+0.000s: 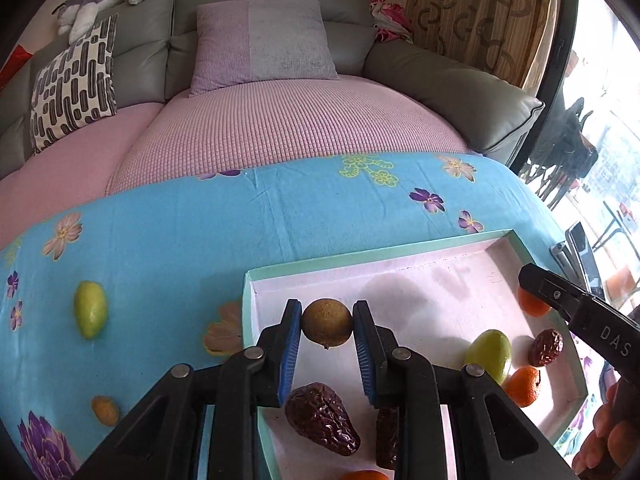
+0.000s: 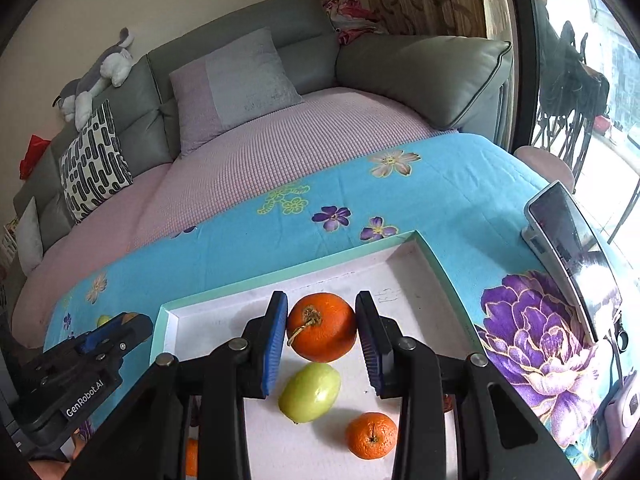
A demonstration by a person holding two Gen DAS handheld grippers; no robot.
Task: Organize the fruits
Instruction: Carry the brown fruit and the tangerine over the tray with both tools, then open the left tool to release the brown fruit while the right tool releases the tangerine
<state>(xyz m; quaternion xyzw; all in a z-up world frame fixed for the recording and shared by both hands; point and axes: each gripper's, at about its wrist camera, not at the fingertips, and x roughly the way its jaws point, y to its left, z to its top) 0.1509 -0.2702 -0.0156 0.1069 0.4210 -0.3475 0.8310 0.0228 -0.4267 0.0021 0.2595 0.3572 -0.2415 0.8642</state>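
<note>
We saw shallow tray (image 1: 440,254) on blue floral cloth (image 1: 180,232), sofa (image 1: 460,76) beyond. In tray, nearer us: wrinkled dates (image 1: 322,420), green fruit (image 1: 490,354), small orange (image 2: 371,435). On cloth left of tray: another green fruit (image 1: 90,309). Phone (image 2: 572,256) stood on cloth, right of tray. We noted left gripper (image 1: 327,322) narrowly parted, pads clamped on brown round fruit (image 1: 327,323) above tray. Right gripper (image 2: 321,326) slightly wider, squeezing large orange (image 2: 322,327) above tray.

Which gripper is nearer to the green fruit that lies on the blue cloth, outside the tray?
Left. The left gripper, holding a brown fruit, is over the tray's near-left part, closer to the green fruit. The right gripper, holding an orange, is farther right.
</note>
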